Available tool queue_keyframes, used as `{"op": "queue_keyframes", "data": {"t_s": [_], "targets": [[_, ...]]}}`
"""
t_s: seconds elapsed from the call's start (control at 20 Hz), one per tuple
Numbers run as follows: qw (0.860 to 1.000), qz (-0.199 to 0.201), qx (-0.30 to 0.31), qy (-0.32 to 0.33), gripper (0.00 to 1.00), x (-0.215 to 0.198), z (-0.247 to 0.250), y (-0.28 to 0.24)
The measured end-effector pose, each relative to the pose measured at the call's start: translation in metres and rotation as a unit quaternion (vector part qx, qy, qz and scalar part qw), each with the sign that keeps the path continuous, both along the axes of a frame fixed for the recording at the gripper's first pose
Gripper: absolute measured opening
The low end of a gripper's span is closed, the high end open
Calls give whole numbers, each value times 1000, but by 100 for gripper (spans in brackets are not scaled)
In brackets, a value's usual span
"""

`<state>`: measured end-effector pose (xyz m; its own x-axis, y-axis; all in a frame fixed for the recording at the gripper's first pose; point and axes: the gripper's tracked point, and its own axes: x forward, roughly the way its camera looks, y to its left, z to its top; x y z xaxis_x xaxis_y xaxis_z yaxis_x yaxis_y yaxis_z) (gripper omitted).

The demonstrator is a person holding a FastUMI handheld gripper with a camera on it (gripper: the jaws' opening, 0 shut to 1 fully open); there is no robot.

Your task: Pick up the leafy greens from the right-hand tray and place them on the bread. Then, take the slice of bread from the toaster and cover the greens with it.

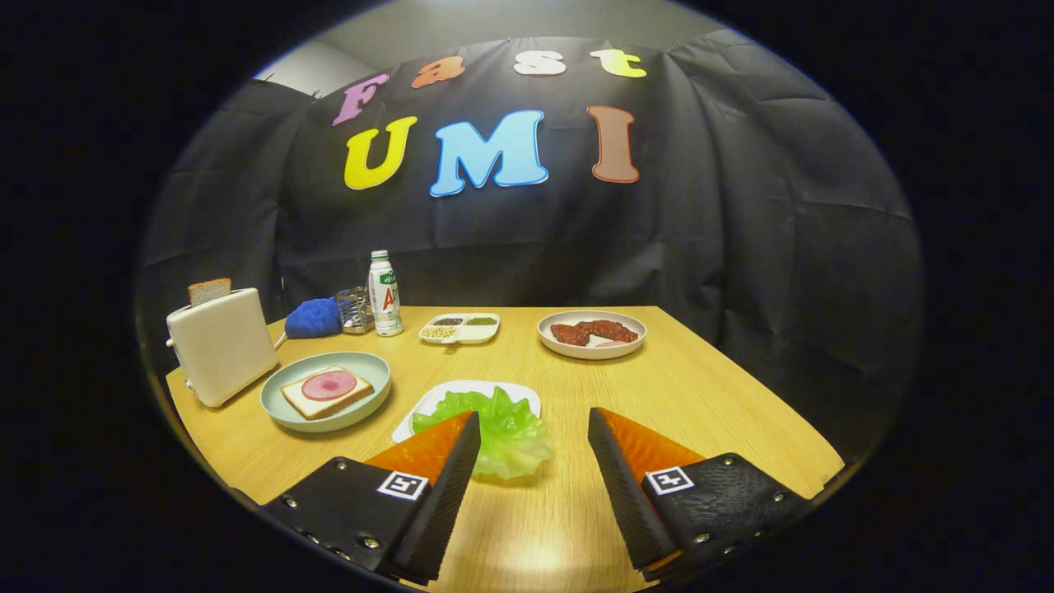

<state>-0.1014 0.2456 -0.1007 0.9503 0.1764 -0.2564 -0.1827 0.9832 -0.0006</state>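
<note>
We hold our gripper [533, 428] above the wooden table [725, 412], and its two fingers are spread wide apart with nothing between them that they squeeze. The leafy greens [506, 432] lie on a white tray [436, 399] just ahead of the fingers, a bit toward the left finger, which hides one edge of the leaf. We are not touching the greens yet, so we think the first step has only just started.

Beyond the left finger sits a round plate [284, 408] with a slice of bread [306, 403] on it, and a pink round of meat [329, 385] lies on top of that bread. No greens are on it, so that part is still to do. Farther off on the left side stands the toaster [222, 346], and the toast slice [209, 290] pokes up out of it, so the cover step is still to do too.

Far ahead of the fingers we see a bottle [384, 295], a small divided dish [459, 329], a blue cloth [314, 317] and a bowl of red meat [591, 333]. We do not need those.

So nothing is done so far, we think. Left for us: grab the leaf, put it on the bread, then fetch the toast and lay it on top
</note>
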Motion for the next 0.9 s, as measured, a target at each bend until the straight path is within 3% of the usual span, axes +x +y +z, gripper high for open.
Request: {"op": "queue_keyframes", "data": {"t_s": [0.75,0.9], "targets": [[992,-17,-11,123,77,20,-57,9],[991,-14,5,135,35,21,-57,10]]}}
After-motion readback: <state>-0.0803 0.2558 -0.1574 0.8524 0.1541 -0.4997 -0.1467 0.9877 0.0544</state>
